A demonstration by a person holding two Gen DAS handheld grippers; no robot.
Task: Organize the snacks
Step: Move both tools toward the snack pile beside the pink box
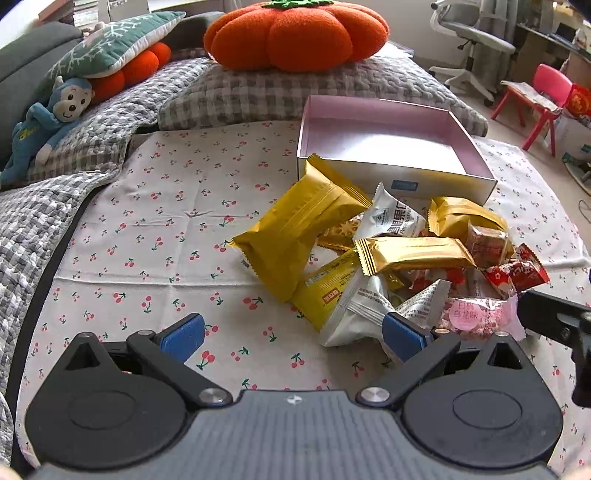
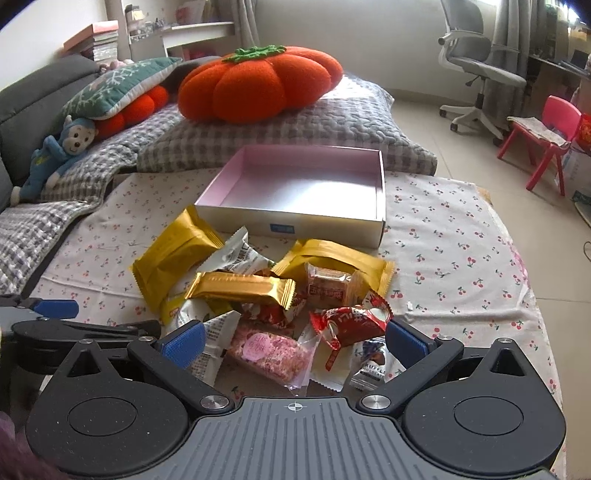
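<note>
A heap of wrapped snacks lies on the cherry-print cloth [image 1: 166, 236]: a big yellow packet [image 1: 295, 232], a gold bar [image 1: 410, 253] [image 2: 240, 290], white packets [image 1: 358, 314], a red candy [image 2: 351, 323] and a pink rice bar [image 2: 269, 350]. Behind the heap stands an empty box with a pink inside [image 1: 388, 147] [image 2: 306, 184]. My left gripper [image 1: 293, 338] is open, low over the cloth at the heap's left near edge, its right fingertip against a white packet. My right gripper [image 2: 295, 341] is open around the near end of the heap, over the pink bar.
Grey checked quilt and pillow [image 1: 258, 92] lie behind the cloth, with an orange pumpkin cushion [image 1: 295, 33], a green cushion [image 1: 110, 44] and a blue monkey toy [image 1: 51, 118]. An office chair [image 2: 476, 70] and a pink child's chair [image 2: 546, 144] stand on the floor to the right.
</note>
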